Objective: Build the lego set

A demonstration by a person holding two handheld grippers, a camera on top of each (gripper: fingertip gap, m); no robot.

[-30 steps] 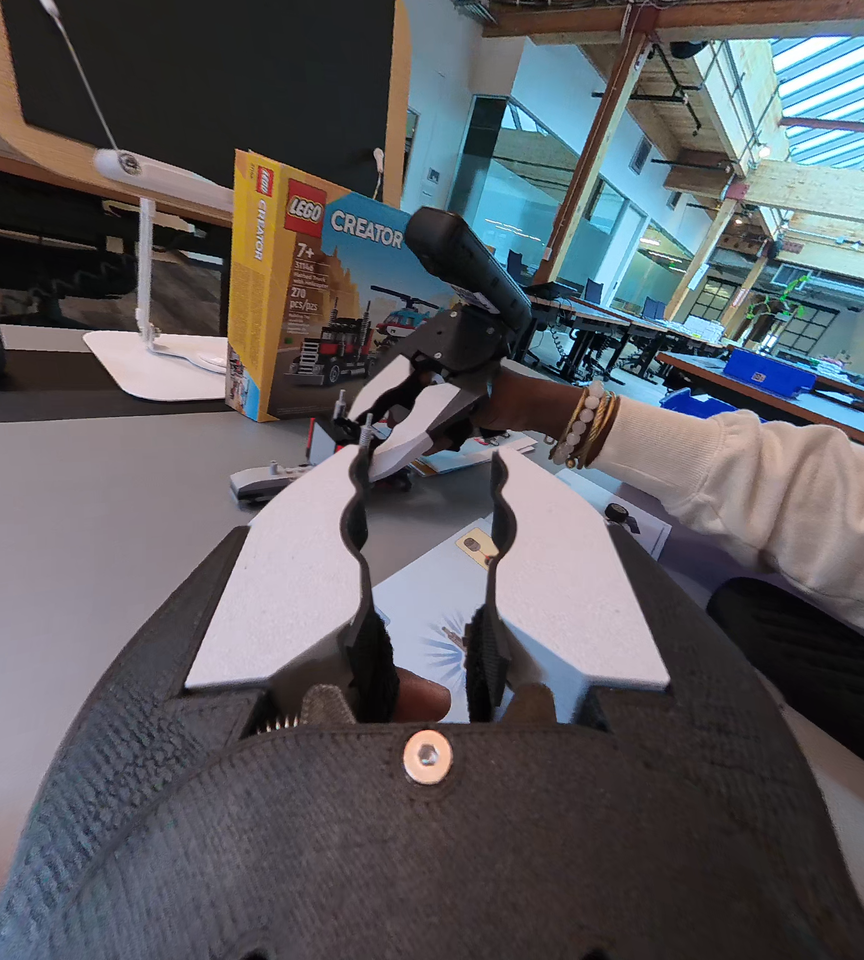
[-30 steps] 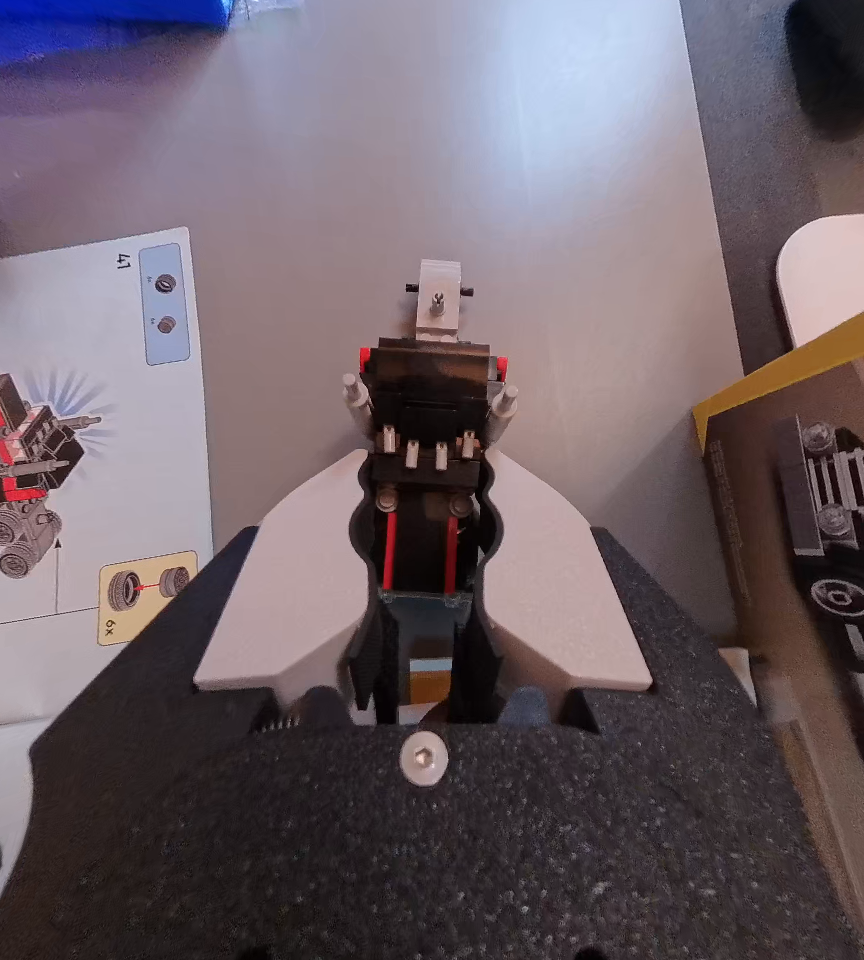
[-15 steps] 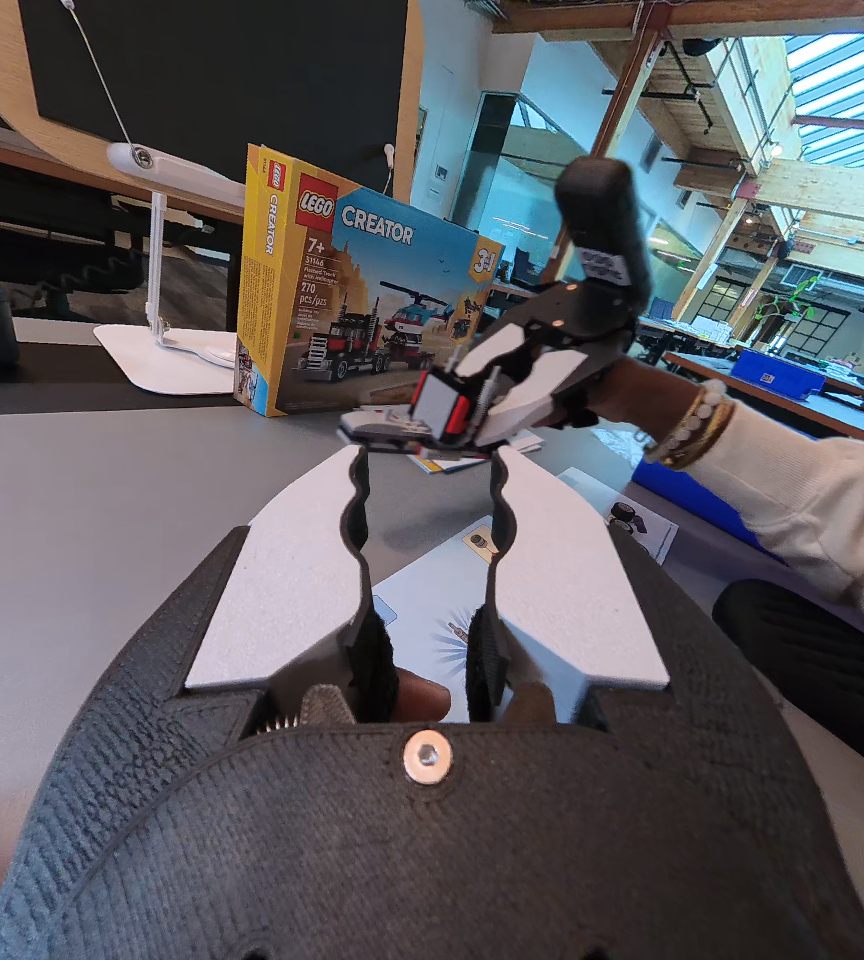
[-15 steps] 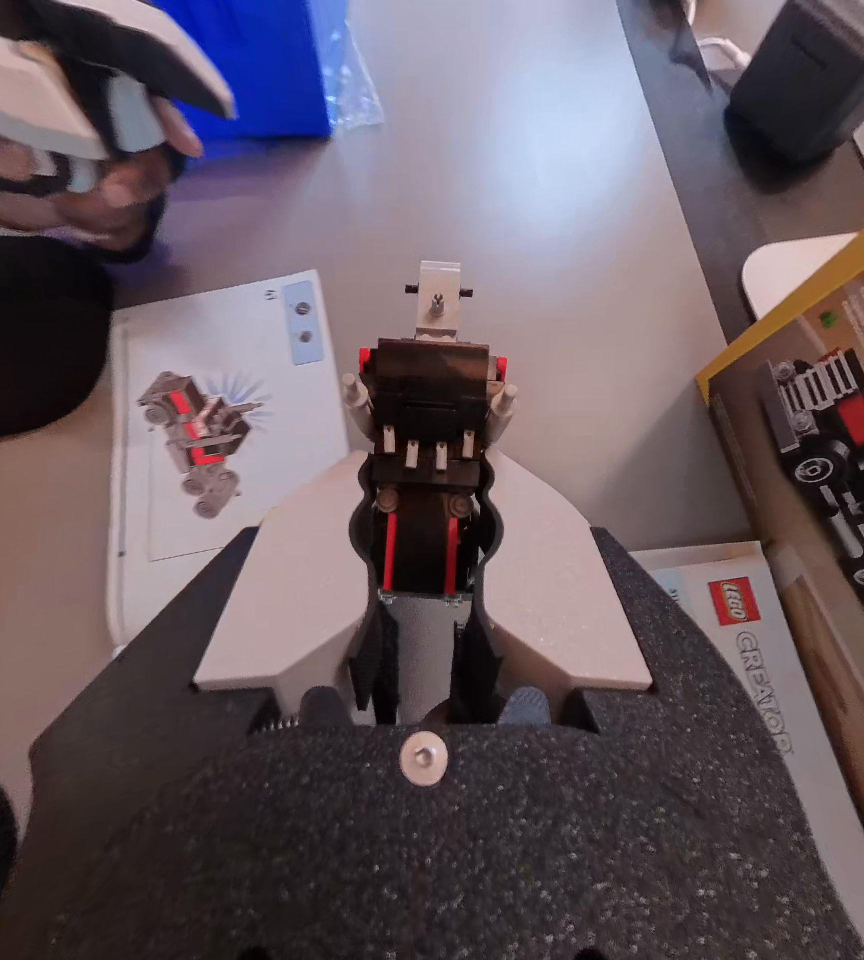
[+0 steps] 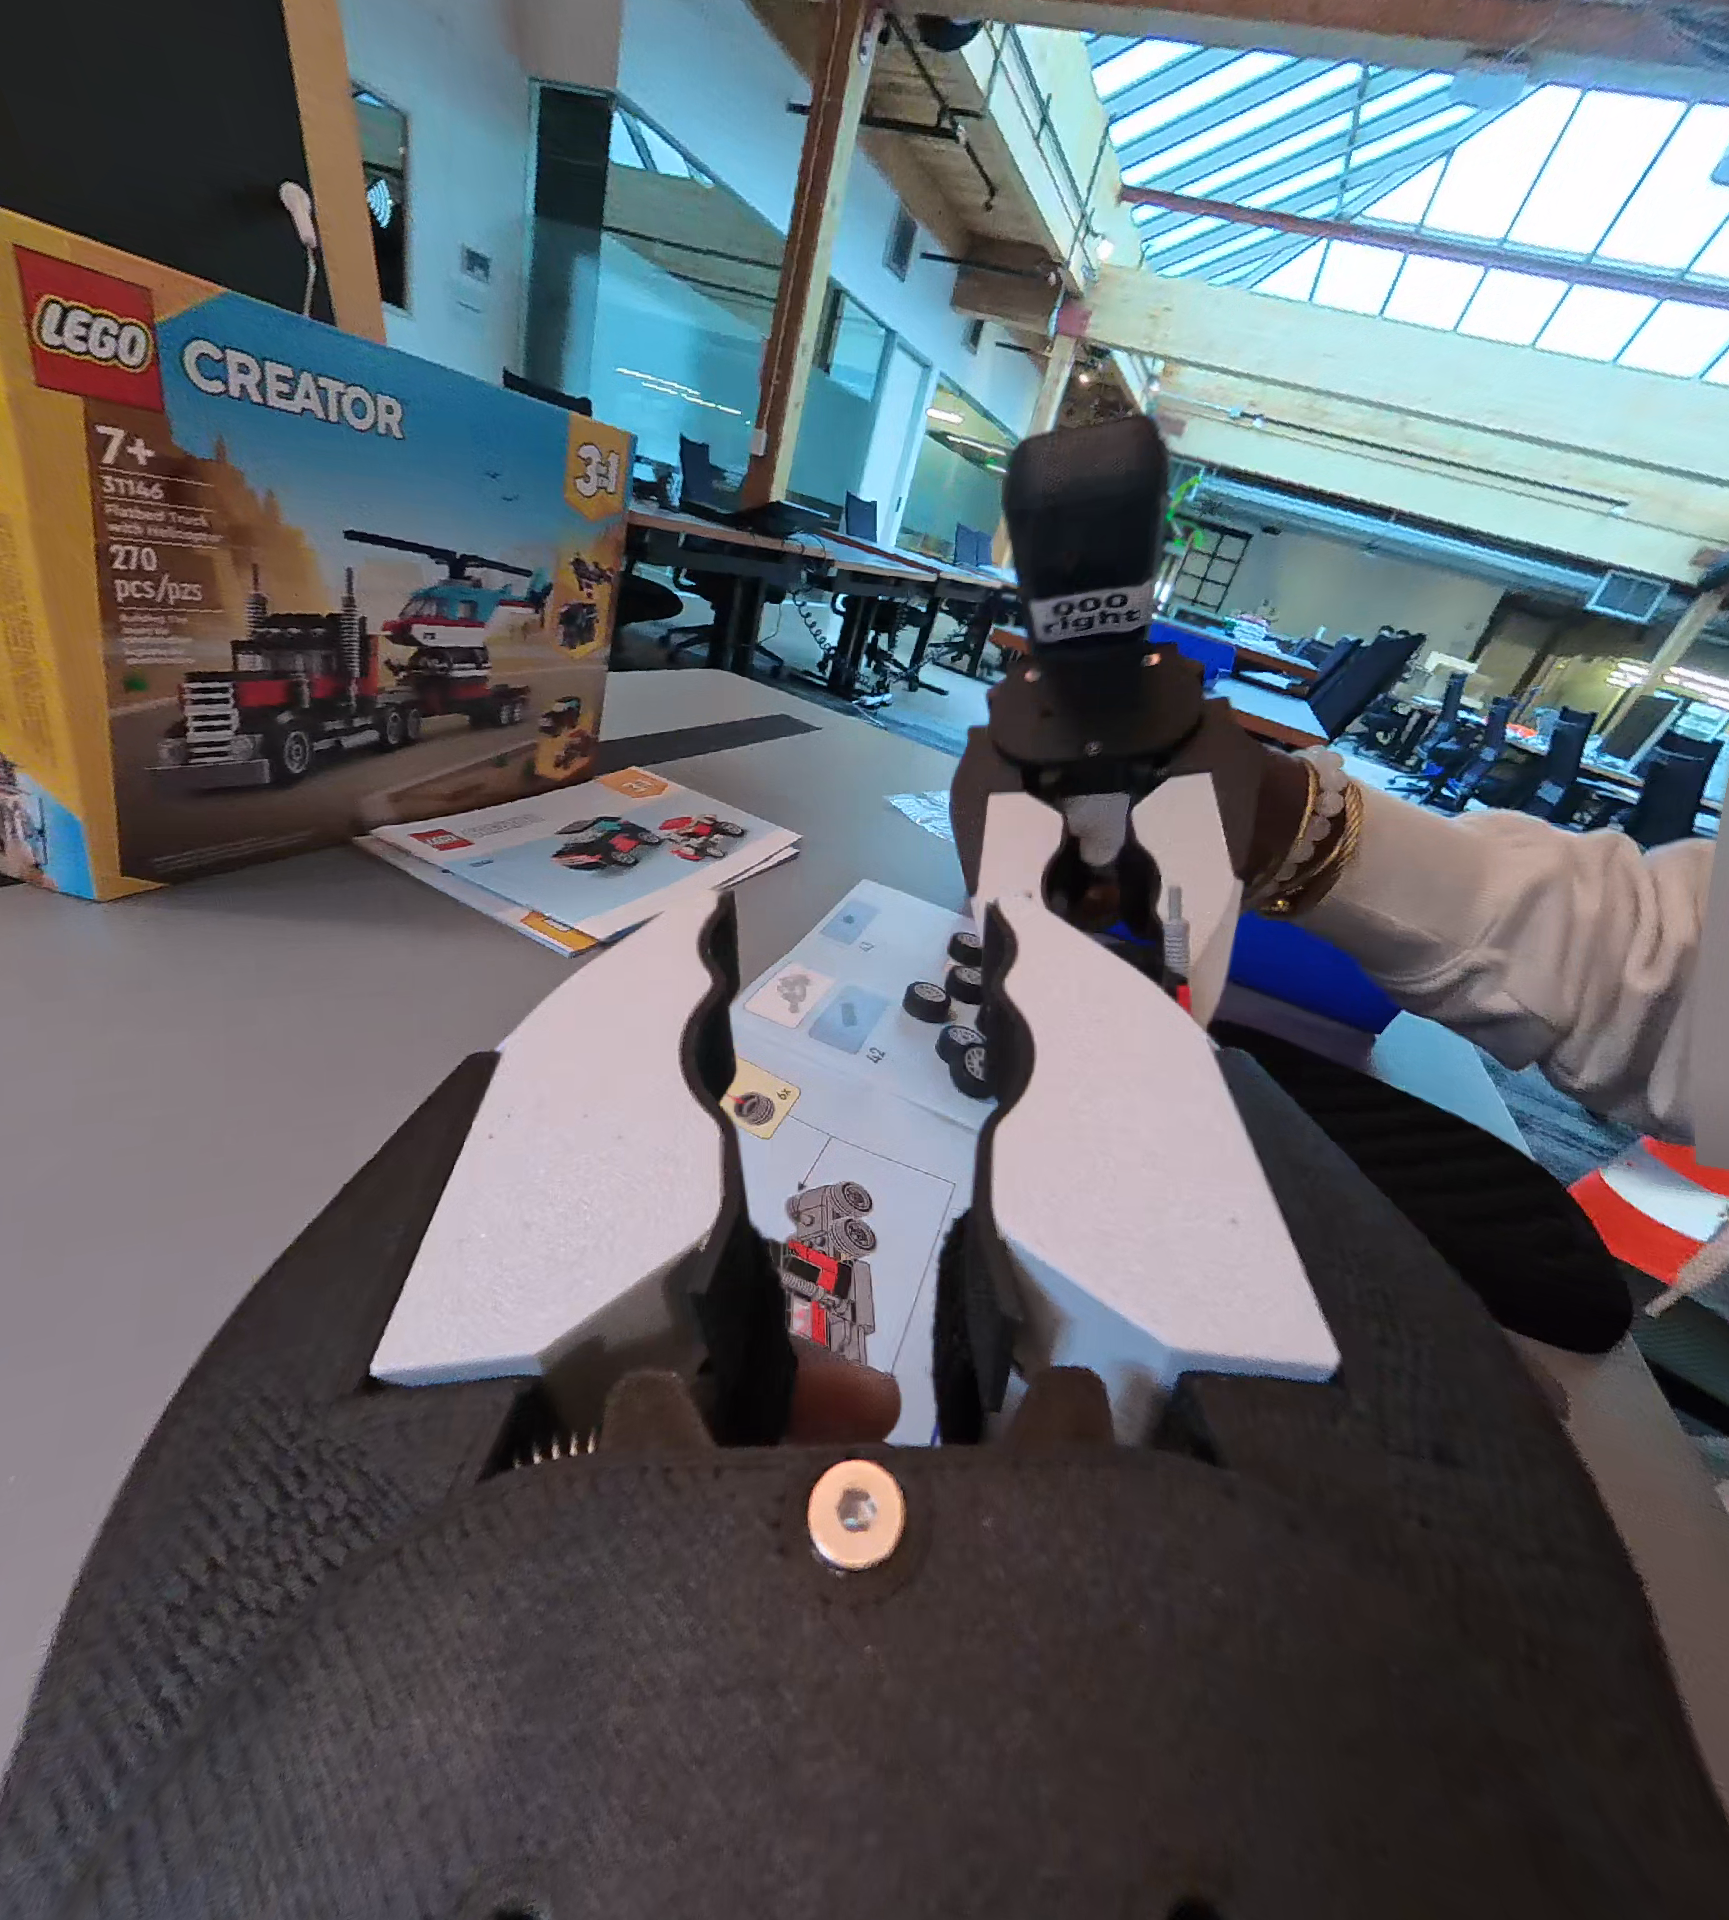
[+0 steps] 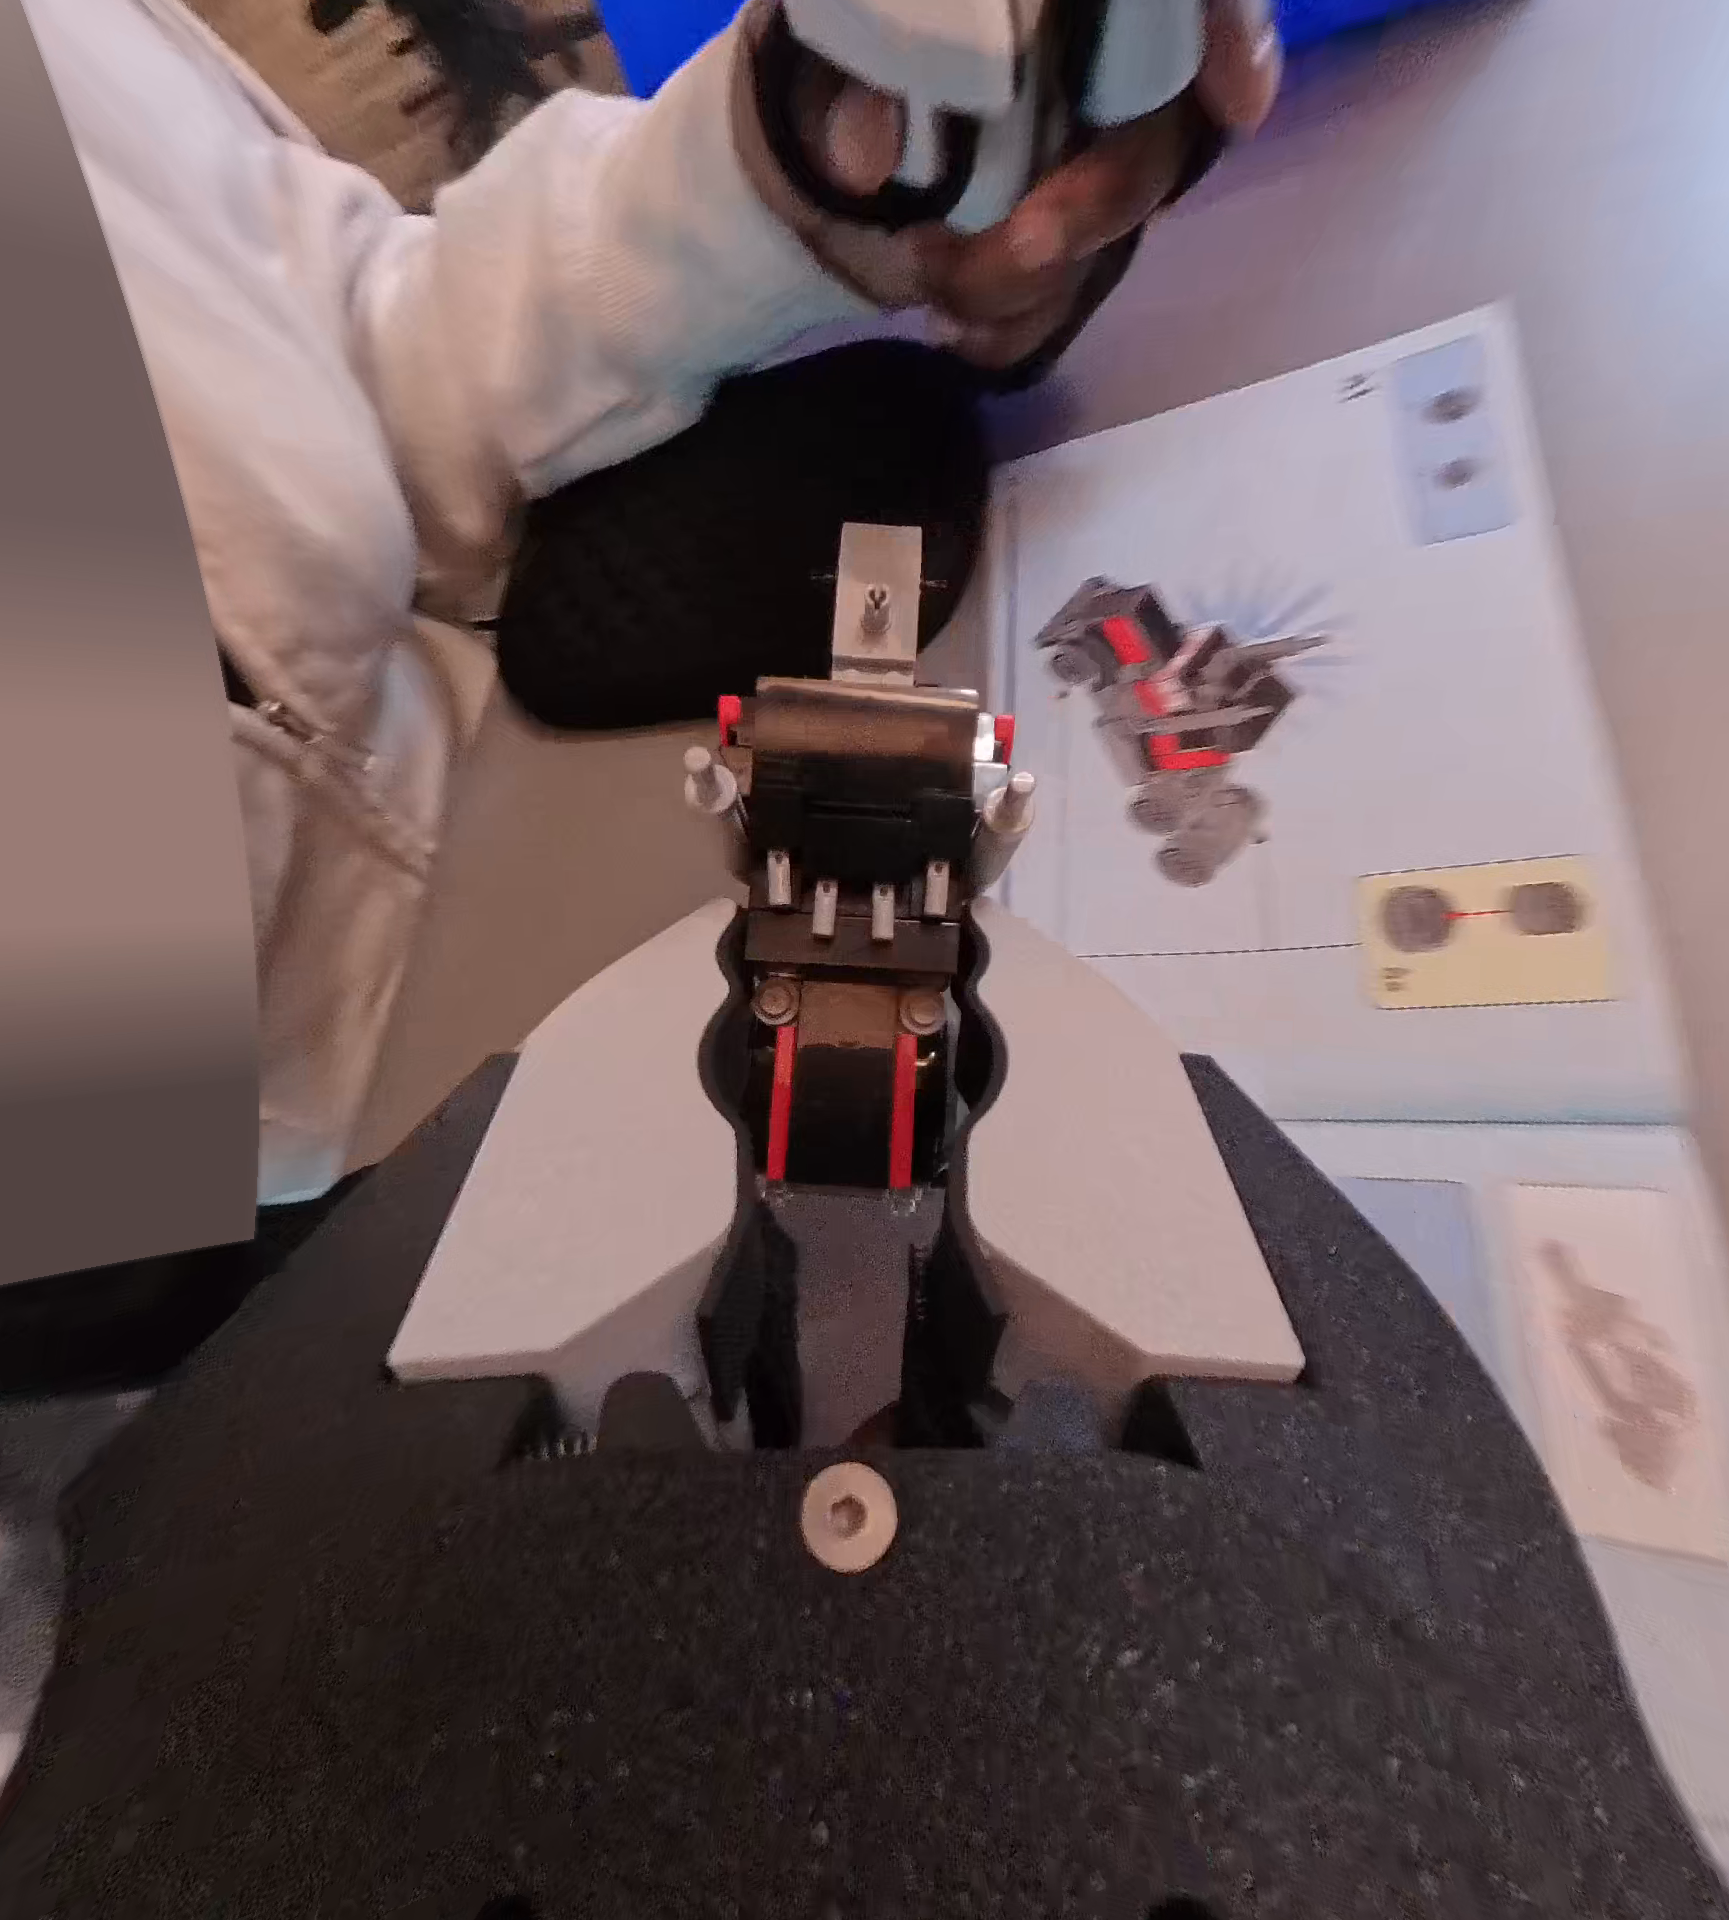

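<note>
Grey tabletop (image 5: 164, 1039) runs under both tools, with an open instruction sheet (image 5: 839, 1164) lying flat on it closest in. On the sheet's far part sits a cluster of small black wheels (image 5: 948, 1013), loose and close together. Beyond the sheet a closed booklet (image 5: 579, 847) lies beside the upright yellow and blue toy box (image 5: 247, 582). Past the table edge the room opens into long rows of desks and dark chairs under timber beams and a bright skylight roof.

The left gripper (image 5: 855, 925) hangs over the sheet with its white fingers spread apart and nothing between them. The right gripper (image 6: 844, 935), held in a hand wearing bracelets below a pale sleeve (image 5: 1525, 935), is pinched on the sides of the truck model (image 6: 855, 904), a black and red build with grey pegs and a grey piece sticking out at its far end. The model is lifted clear of the table, above the near edge of the sheet.
</note>
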